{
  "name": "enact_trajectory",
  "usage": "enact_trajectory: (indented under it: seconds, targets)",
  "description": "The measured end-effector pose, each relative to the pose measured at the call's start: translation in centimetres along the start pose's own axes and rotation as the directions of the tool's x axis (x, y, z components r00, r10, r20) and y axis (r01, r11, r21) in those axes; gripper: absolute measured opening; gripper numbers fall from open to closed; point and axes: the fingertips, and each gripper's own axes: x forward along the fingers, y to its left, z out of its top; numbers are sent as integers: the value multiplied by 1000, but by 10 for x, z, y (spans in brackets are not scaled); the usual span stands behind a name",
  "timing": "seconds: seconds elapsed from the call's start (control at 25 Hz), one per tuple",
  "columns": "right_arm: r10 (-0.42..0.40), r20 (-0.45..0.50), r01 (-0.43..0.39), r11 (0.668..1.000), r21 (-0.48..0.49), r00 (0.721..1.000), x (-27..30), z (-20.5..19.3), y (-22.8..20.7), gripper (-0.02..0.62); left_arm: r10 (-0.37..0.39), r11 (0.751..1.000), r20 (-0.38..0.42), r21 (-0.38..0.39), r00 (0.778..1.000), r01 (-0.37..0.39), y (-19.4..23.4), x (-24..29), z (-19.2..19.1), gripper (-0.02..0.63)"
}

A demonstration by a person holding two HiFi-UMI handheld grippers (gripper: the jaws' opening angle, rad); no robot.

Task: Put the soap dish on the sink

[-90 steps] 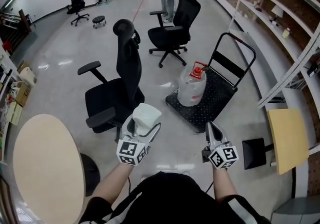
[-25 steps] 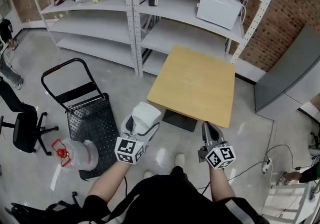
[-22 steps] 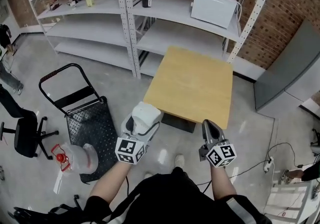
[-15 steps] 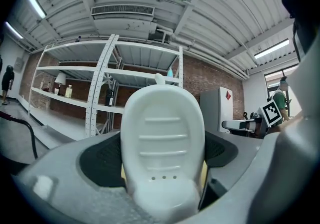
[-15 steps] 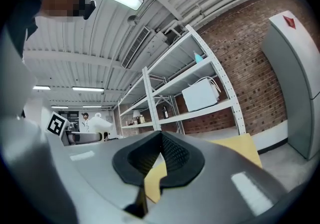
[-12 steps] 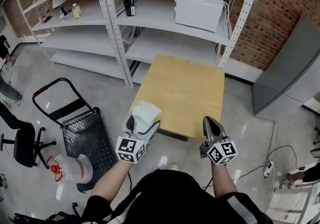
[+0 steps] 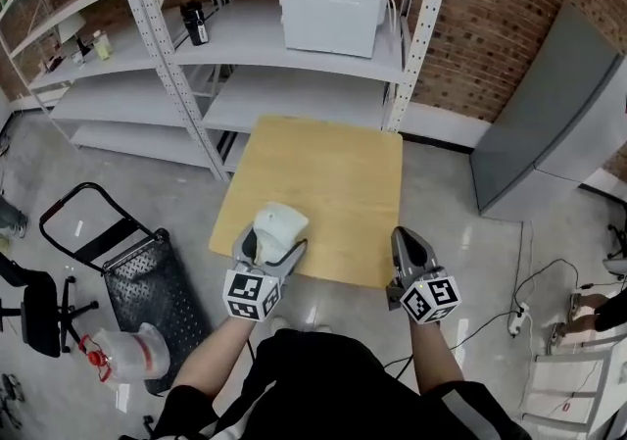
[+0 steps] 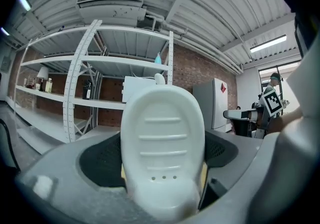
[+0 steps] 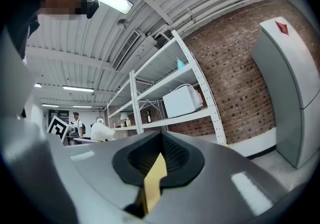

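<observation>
The left hand-held gripper [image 7: 263, 250] clamps the white soap dish [image 7: 277, 223] (ribbed, upright between the jaws), in the air over the wooden counter's [image 7: 338, 173] near edge. The right hand-held gripper [image 7: 406, 244] is closed and empty. Beyond the counter stands shelving [image 7: 160, 31] with a microwave [image 7: 333, 7].

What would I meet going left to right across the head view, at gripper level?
Platform cart → soap dish held in the left gripper → right gripper → grey cabinet.
</observation>
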Motion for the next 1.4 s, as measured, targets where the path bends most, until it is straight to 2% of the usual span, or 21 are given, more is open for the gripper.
enact_trajectory:
  seconds: [0.2, 0.36, 0.56, 0.76, 1.04, 1.24, 1.4]
  targets:
    - [-52, -73, 53, 998, 21, 996, 2, -29, -23, 5, 3, 1000, -82, 0, 997, -3, 3, 21, -24, 466]
    - [-68, -146, 71, 997, 18, 987, 16, -58, -33, 5, 2, 1000, -173, 0, 985, -2, 19, 45, -56, 466]
    - [-96, -188, 102, 994, 24, 977, 40, -74, -44, 6, -28, 999, -259, -27, 966, 21, 35, 76, -80, 466]
    - [-126, -245, 144, 988, 59, 961, 55, -93, -57, 6, -69, 997, -429, -70, 901, 43, 39, 102, -121, 466]
    - [-161, -312, 199, 976, 91, 936, 75, -123, -73, 6, -83, 996, -526, -81, 846, 48, 61, 129, -158, 466]
    - [-157, -360, 208, 972, 106, 920, 96, -145, -74, 6, -99, 994, -628, -91, 772, 54, 76, 141, -188, 466]
    - [-135, -390, 194, 974, 117, 911, 109, -157, -67, 6, -100, 995, -678, -82, 728, 60, 86, 147, -204, 468]
